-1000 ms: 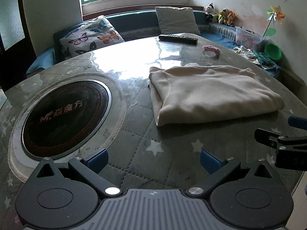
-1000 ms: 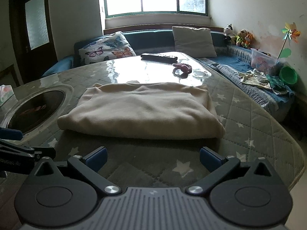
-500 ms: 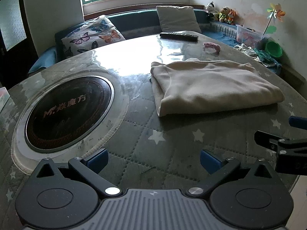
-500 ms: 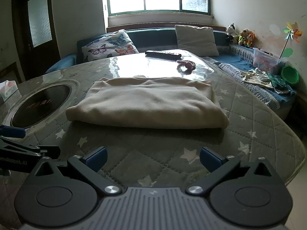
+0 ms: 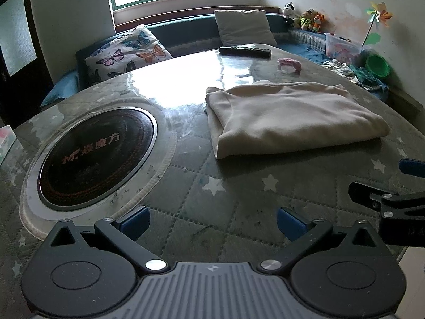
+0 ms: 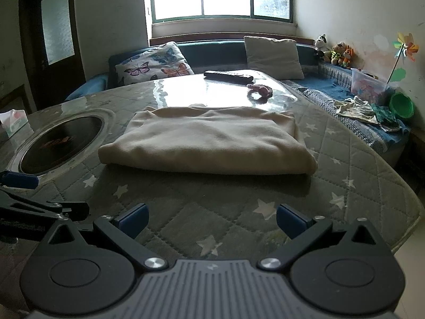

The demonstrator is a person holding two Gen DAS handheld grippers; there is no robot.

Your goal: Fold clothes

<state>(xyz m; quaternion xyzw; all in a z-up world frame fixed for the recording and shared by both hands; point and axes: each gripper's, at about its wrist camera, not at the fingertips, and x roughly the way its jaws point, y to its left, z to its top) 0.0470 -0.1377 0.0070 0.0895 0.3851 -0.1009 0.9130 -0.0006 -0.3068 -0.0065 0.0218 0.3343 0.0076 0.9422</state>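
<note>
Left gripper [image 5: 212, 219]: fingers spread wide, nothing between them; held low over the near part of the table, well short of the cloth.
Right gripper [image 6: 211, 219]: also spread wide and empty; held above the table's near edge, facing the cloth's long folded side. Its tip shows at the right border of the left view.
Garment [image 6: 209, 142]: cream top, lying flat on the table as a neat layered rectangle, fold edges toward both cameras; no gripper touches it.
Table [image 5: 239, 199]: round, quilted star-print cover under a clear sheet; round cooktop [image 5: 95, 156] inset well left of the garment.
Farther out: remote [image 5: 244, 51] and a small pink item [image 5: 289, 63] beyond the garment; tissue box [image 6: 13, 122] at far left; loose clothes [image 6: 364, 109] on the bench to the right.
Progress (judgement): this garment looks fully folded. What could remain is setting it aside or fetching another piece from the bench.
Change vs. one second earlier: garment unchanged in shape and place; both cameras sit slightly farther back and higher, so the grippers appear to be withdrawing, fingers spread as before.
</note>
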